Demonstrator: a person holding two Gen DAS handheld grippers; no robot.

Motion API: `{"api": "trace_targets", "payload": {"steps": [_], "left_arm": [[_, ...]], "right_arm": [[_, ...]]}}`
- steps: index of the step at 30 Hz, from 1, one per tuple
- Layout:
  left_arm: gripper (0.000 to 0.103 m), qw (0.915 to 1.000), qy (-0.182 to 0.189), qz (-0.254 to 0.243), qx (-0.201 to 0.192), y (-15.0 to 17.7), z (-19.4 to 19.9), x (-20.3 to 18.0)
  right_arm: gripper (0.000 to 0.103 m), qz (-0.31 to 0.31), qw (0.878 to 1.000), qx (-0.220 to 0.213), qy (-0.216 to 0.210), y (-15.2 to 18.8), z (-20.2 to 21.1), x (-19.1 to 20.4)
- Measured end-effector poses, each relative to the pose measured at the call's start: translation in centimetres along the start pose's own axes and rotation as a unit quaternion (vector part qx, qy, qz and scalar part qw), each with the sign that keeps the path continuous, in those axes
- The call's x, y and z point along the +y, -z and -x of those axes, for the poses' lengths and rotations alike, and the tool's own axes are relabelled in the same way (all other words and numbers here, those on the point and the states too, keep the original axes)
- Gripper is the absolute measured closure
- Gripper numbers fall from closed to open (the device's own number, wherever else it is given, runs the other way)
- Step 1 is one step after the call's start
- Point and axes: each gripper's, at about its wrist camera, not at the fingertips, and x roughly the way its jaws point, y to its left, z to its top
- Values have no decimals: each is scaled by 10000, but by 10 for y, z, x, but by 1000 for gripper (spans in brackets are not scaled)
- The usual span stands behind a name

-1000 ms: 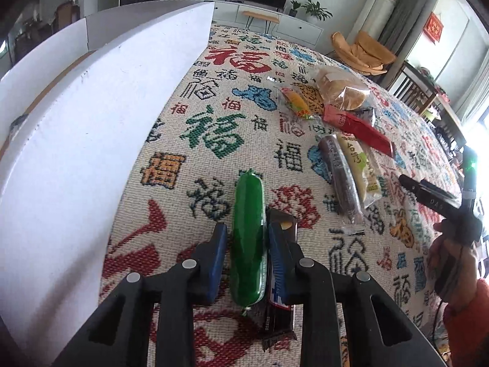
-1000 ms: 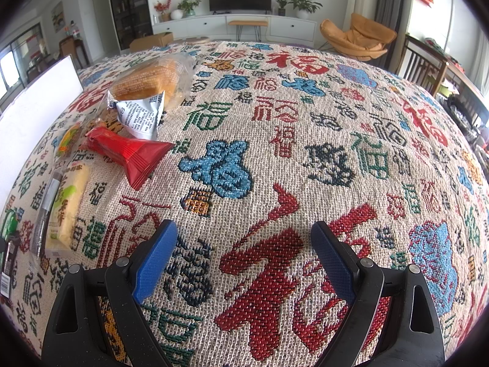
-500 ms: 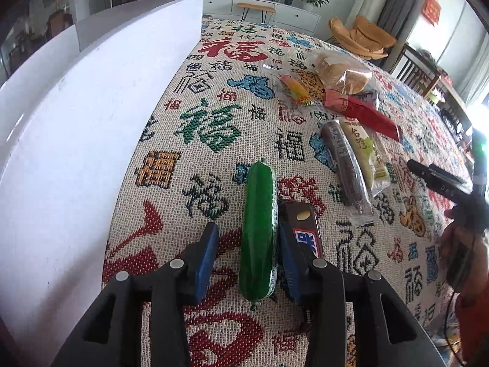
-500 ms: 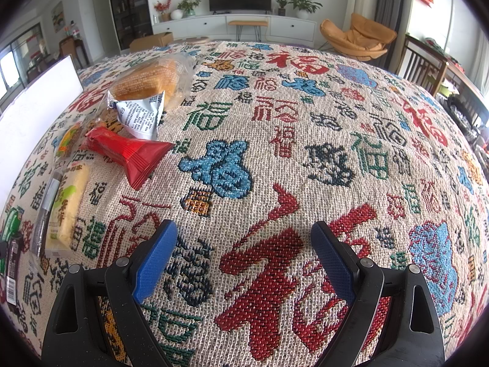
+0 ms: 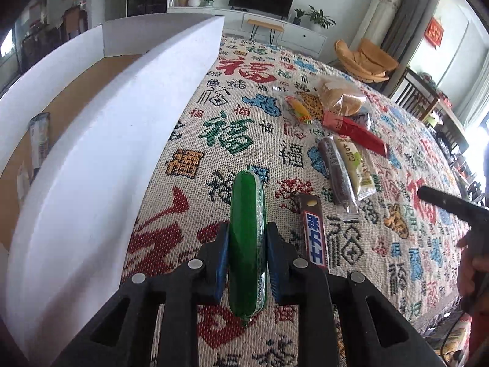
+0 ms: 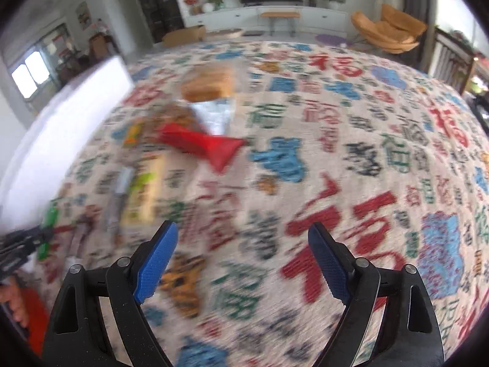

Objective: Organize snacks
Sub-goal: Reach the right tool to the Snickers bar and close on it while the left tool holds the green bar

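The left gripper (image 5: 247, 246) clamped the green sausage (image 5: 247, 232) lengthwise; the white box (image 5: 101, 140) lay leftward. The right gripper (image 6: 243, 263) gaped empty.

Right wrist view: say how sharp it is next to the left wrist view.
Right wrist view: motion-blurred, the tablecloth and red packet smeared, only the open right hand-held gripper crisp. Left wrist view: sharp, the green snack in the left hand-held gripper clear; fisheye bends the white box.
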Motion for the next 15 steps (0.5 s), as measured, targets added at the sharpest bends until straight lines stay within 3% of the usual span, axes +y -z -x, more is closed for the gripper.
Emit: {"api": "trace_targets", "payload": {"steps": [2,4,8,9,10,12,15], "left_arm": [[81,9999,-12,65,-149,4,13,-1],[81,9997,-56,68,-247,8,24,-3],[81,9988,-280,23,-404,20,45,-3],[81,9987,-302,52,-417,23,48,-1],[81,9985,-322,75,-429,28,53,0],[81,9983,-343,107,-450,34,58,3],[81,9982,-323,149,-480,40,63,6]], "right_arm": [[15,32,9916,689,-1095,6,1,40],[15,89,9810,1080,-1609,11,-5,76],[19,318,9816,1233,-1424,5,-32,127],[29,295,9800,1366,-1418,5,-42,136],[45,239,9774,1541,-1429,5,-53,143],[56,184,9733,1869,-1323,10,-71,151],[55,438,9777,1821,-949,15,-81,165]]}}
